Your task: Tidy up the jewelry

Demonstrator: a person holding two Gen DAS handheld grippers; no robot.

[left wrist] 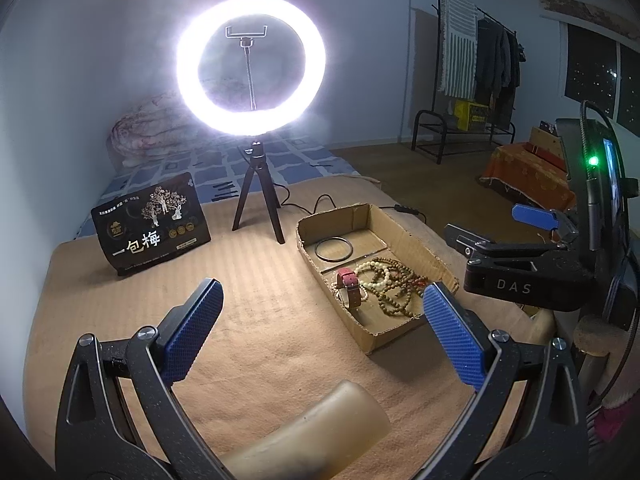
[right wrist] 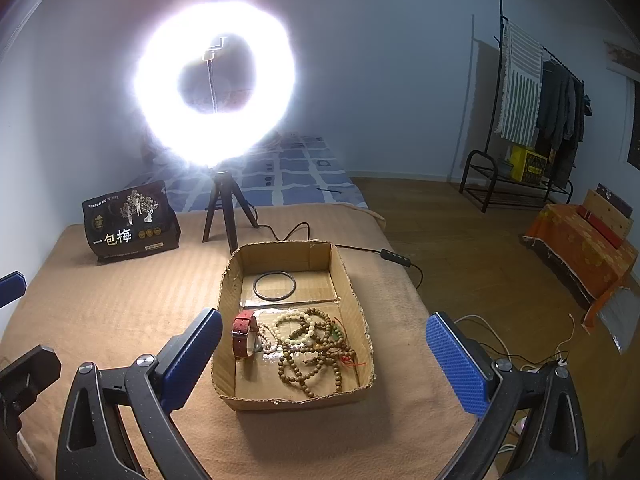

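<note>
A shallow cardboard box sits on a tan blanket; it also shows in the left wrist view. Its far part holds a thin black ring. Its near part holds a red-strapped watch and a tangle of wooden and pale bead strings. My right gripper is open and empty, its fingers straddling the box's near end from above. My left gripper is open and empty, left of the box. A beige rounded object lies between the left gripper's arms.
A lit ring light on a small tripod stands behind the box, its cable trailing right. A black snack bag stands at the back left. The bed edge drops to a wooden floor on the right, with cables.
</note>
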